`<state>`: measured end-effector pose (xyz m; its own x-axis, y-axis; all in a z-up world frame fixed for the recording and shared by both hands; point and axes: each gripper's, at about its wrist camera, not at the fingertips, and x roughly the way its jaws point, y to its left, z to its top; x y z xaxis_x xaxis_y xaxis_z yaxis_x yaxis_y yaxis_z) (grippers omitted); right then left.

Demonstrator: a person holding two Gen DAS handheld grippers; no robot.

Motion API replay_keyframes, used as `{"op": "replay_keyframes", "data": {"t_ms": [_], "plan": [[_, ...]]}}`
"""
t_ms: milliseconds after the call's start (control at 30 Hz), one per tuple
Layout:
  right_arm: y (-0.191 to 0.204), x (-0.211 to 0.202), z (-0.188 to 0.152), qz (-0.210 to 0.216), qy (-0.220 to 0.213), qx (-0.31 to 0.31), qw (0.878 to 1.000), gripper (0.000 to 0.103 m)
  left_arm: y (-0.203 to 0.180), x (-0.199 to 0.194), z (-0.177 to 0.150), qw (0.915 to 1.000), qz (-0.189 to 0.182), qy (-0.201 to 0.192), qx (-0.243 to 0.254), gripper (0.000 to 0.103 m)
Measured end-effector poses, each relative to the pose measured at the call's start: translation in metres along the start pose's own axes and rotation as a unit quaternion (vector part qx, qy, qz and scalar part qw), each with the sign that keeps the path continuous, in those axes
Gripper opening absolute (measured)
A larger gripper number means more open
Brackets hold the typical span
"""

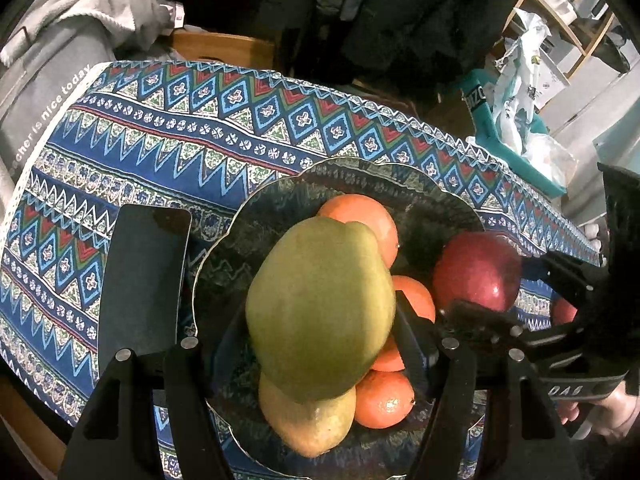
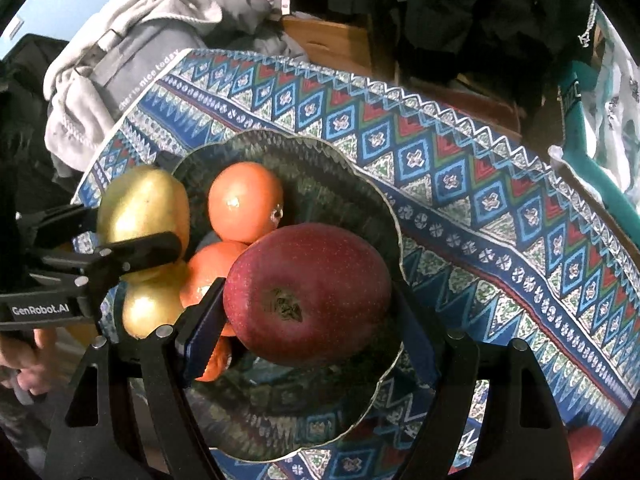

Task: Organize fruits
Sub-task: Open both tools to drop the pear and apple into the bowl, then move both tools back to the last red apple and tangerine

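Clearly, "GenRobot.AI" on left gripper point(image 2: 138, 236)

Place: we take this for a lived-in room of a home.
Table: we see a patterned blue tablecloth point(image 1: 168, 148) with a glass fruit bowl point(image 2: 360, 216) on it.
Laundry: we see a grey towel point(image 2: 120, 52) heaped just behind the table.
Clothing: dark coats point(image 1: 400, 12) hang behind.
Furniture: we note a wooden drawer unit point(image 2: 332, 44) and light wooden shelving point(image 1: 560, 20).
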<state>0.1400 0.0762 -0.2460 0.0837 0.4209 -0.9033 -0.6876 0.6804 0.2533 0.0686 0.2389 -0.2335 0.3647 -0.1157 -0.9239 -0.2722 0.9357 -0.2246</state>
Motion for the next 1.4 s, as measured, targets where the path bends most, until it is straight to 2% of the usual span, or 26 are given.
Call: {"op": "replay_keyframes", "data": {"t_ms": [233, 400, 633, 1000, 1400], "plan": [[-0.001, -0.003, -0.001, -0.001, -0.008, -0.002, 1.0, 0.079, 0.004, -0.011, 0.001, 0.9999, 0.013, -0.01, -0.004, 0.069], [-0.001, -0.024, 0.003, -0.002, -0.04, 0.0, 0.999, 0.079, 0.0, -0.026, 0.001, 0.9997, 0.007, -0.024, 0.001, 0.069], [-0.003, -0.059, 0.003, -0.006, -0.069, 0.01, 0.998, 0.08, -0.028, -0.049, -0.004, 0.9986, -0.001, -0.04, 0.036, 0.07], [-0.009, -0.122, -0.008, -0.016, -0.114, 0.022, 0.993, 0.08, -0.071, -0.089, -0.01, 0.994, -0.035, -0.072, 0.074, 0.071], [-0.016, -0.181, -0.042, -0.034, -0.148, 0.024, 0.988, 0.08, -0.11, -0.117, -0.021, 0.9874, -0.067, -0.091, 0.11, 0.072]]}}
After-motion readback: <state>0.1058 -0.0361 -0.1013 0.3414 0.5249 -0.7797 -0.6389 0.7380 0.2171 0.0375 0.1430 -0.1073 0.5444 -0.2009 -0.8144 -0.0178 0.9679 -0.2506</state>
